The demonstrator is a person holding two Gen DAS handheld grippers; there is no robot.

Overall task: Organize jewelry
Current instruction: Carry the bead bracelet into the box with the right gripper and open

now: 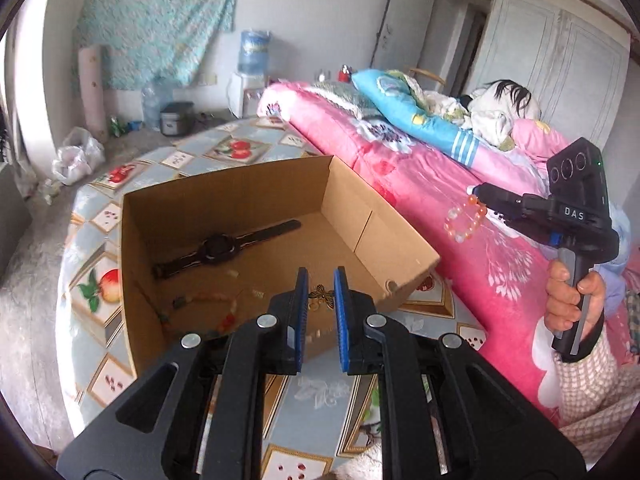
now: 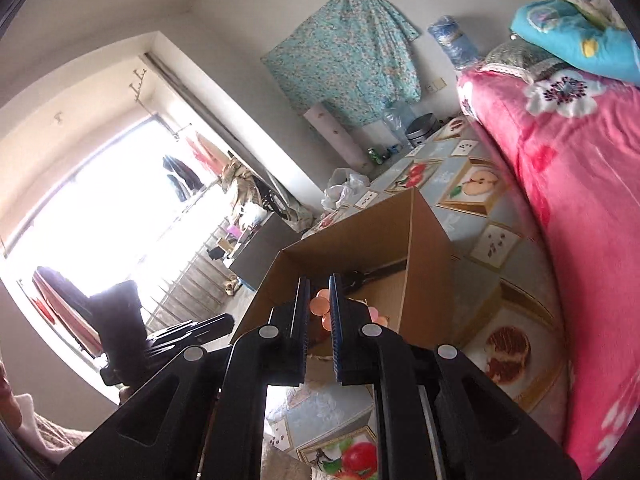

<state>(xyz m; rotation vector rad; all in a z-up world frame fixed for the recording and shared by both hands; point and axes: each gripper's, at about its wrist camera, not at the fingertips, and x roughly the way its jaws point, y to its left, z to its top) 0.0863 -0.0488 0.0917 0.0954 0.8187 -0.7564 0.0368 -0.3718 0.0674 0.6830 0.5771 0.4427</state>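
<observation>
Overhead, both wrist views are looking down on a round table covered in a pale blue cloth printed with fruit tiles, standing just beside a bed under a pink flowered blanket.

An open brown cardboard box is sitting on the table, its long side running along the bed.

Inside the box, a black wristwatch with a round face is lying flat on the floor, strap stretched out. A string of mixed red, green and pale beads is lying near the front wall.

Left gripper, black with blue pads, is hanging over the box's near edge. Its jaws are standing nearly closed and are pinching a small gold-coloured butterfly ornament between the pads.

Right gripper is being held up above the bed edge by a hand in a checked sleeve. Its jaws are nearly closed on a bracelet of orange and clear round beads, which is dangling in a loop below the fingertips, clear of the box in the left view. From the right wrist view, the orange beads are showing between and behind the pads.
</observation>
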